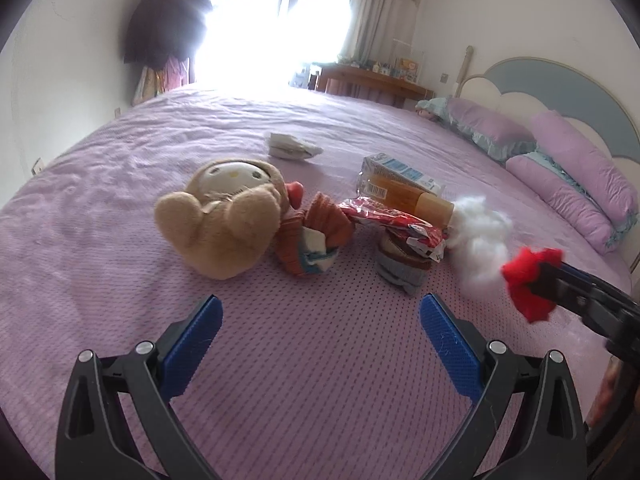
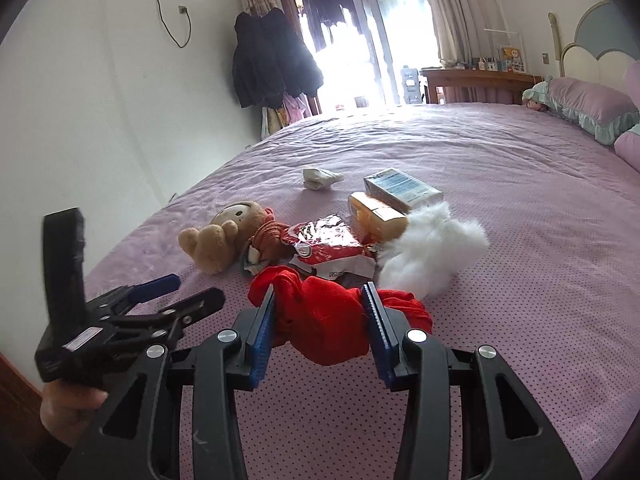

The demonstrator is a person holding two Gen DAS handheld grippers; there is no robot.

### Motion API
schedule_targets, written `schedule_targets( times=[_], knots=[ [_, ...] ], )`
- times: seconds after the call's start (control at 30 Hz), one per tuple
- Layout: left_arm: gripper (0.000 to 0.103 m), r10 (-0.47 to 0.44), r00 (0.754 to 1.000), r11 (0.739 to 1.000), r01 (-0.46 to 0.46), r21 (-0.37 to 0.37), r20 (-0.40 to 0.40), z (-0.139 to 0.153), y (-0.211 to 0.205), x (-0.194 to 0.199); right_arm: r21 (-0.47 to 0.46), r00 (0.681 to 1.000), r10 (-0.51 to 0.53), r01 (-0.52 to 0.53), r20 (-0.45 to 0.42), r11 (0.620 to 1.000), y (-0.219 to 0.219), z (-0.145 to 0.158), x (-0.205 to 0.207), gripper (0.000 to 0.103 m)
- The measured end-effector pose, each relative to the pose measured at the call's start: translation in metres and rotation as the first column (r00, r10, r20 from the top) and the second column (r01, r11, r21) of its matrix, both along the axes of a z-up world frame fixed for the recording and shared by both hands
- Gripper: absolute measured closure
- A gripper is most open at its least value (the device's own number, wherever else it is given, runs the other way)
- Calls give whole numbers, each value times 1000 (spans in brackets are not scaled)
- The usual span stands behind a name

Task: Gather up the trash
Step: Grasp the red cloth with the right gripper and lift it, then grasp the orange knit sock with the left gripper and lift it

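Observation:
My right gripper (image 2: pixel 320 312) is shut on a crumpled red cloth (image 2: pixel 320 320) and holds it just above the purple bed; it also shows in the left wrist view (image 1: pixel 528 284). My left gripper (image 1: pixel 320 316) is open and empty, near the bed's front; in the right wrist view it shows at the left (image 2: pixel 180 292). Ahead lie a red snack wrapper (image 2: pixel 332 244), a white cotton tuft (image 2: pixel 436 248), an orange carton (image 2: pixel 380 216), a blue-white carton (image 2: pixel 404 188) and a crumpled tissue (image 2: pixel 320 178).
A plush bear (image 1: pixel 224 216) with an orange knitted piece (image 1: pixel 316 232) lies left of the wrapper. A rolled grey sock (image 1: pixel 404 268) sits under the wrapper. Purple pillows (image 1: pixel 572 176) line the headboard at right. A wooden desk (image 2: pixel 480 80) stands beyond the bed.

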State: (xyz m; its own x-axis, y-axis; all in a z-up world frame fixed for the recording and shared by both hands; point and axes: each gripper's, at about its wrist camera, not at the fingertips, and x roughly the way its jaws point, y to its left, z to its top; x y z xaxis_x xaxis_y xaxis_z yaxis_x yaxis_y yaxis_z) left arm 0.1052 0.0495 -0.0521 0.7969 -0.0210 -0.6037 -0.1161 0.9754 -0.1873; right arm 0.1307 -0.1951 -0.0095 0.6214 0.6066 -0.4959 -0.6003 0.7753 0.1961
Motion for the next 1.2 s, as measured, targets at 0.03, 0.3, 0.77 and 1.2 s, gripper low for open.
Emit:
schedule_targets(
  times=[0.03,0.3,0.77,1.2],
  knots=[
    [4,-2,1000,1000,2,0,-4,-1,-1,3,5,1000,1,-1,4,1000,-2,2,-1,62],
    [5,-35,997,999,35,1,-66,-9,-8,41,20,1000,6,-6,12,1000,-11,5,1,62],
    [52,-9,990,999,4,-38,-142,-20,19,89,22,1000,23,-23,7,999,-16,2,-1,62],
    [70,-31,997,1000,31,0,-65,-1,10,40,34,1000,11,-11,-3,999,-34,1,-20,62]
  ],
)
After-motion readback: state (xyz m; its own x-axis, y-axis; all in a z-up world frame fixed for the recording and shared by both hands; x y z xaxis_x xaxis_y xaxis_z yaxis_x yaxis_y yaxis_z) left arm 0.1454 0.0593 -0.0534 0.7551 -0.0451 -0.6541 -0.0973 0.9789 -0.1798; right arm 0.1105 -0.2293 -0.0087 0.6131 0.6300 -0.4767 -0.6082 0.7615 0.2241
